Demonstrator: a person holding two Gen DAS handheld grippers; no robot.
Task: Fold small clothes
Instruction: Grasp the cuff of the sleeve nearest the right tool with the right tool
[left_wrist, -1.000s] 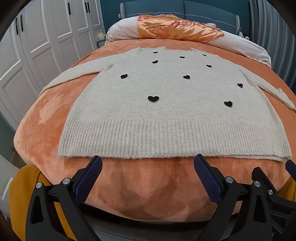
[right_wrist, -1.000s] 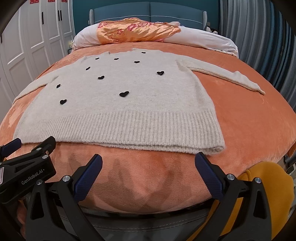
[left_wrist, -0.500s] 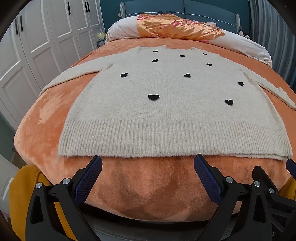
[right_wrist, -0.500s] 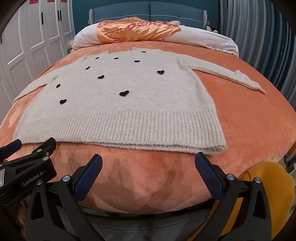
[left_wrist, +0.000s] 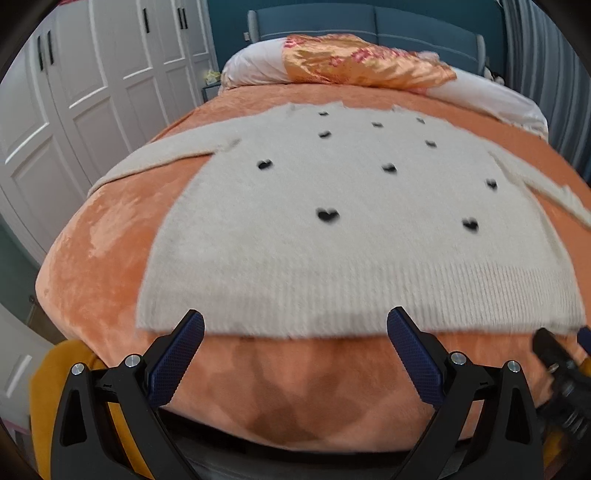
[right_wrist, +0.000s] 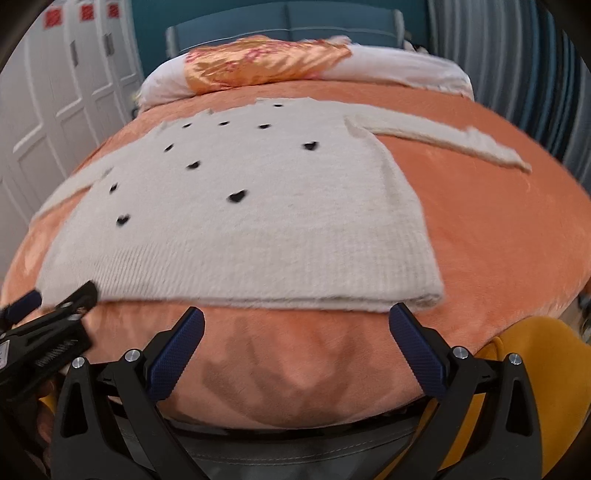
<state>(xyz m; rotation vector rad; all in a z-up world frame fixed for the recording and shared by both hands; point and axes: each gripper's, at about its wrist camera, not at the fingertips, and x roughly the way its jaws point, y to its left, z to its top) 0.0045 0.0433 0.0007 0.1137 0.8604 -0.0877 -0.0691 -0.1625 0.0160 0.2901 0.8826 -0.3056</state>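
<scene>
A cream knit sweater with small black hearts lies flat on the orange bedspread, sleeves spread to both sides, ribbed hem nearest me. It also shows in the right wrist view. My left gripper is open and empty, its tips just short of the hem's left half. My right gripper is open and empty, just short of the hem's right corner. The left gripper appears at the left edge of the right wrist view.
White pillows and an orange satin cushion lie at the head of the bed. White wardrobe doors stand to the left. A blue curtain hangs on the right. Yellow fabric shows below the bed's edge.
Both grippers have moved forward and slightly up towards the sweater's hem; the current views are motion-blurred. Both stay open. The sweater has not moved.
</scene>
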